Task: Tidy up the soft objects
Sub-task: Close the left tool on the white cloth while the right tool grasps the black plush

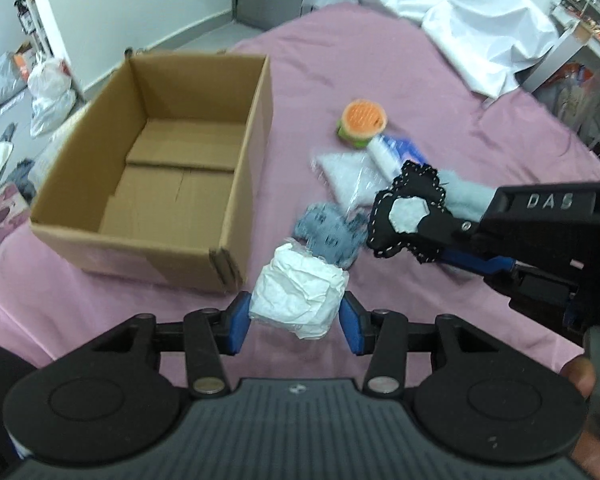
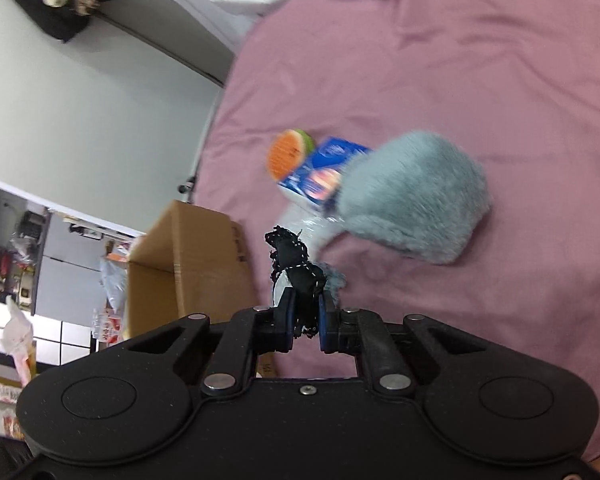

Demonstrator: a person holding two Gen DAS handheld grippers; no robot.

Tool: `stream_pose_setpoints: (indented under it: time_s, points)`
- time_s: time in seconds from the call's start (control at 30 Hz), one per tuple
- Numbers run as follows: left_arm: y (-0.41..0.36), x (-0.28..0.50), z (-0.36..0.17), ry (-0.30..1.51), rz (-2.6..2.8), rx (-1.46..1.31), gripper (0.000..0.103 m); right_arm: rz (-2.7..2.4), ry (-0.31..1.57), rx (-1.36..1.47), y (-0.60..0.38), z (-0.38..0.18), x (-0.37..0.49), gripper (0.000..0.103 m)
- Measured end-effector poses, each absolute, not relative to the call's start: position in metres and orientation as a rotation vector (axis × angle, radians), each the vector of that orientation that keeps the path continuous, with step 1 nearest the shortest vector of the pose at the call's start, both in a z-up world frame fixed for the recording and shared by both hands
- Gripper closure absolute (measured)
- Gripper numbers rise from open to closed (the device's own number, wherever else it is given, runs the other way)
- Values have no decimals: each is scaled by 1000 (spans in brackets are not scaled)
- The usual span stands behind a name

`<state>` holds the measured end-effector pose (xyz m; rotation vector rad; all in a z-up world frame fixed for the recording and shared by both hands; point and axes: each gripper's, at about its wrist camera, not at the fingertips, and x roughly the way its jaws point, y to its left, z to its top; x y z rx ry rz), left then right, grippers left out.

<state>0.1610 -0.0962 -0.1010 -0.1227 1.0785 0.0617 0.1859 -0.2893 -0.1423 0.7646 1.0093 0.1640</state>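
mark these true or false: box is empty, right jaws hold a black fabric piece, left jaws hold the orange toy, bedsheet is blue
1. The cardboard box is empty: true.
2. The right gripper is shut on the black fabric piece: true.
3. The left gripper holds the orange toy: false, its jaws flank a white wrapped bundle; the toy lies on the bed.
4. The bedsheet is blue: false, it is pink.

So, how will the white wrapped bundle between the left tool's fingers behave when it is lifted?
The white wrapped bundle looks crumpled and soft, so it probably squashes under the left tool. Its clear film may be slippery. It seems light for its size.
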Motion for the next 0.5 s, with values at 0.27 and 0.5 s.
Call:
stream_pose_setpoints:
  time_s: [0.27, 0.5]
  points:
    - [-92, 169, -74, 1010, 58, -122, 57, 243, 928, 718, -287, -122, 182, 92]
    - [-77, 181, -53, 955, 64, -147, 57, 336, 872, 656, -267, -105, 190, 92]
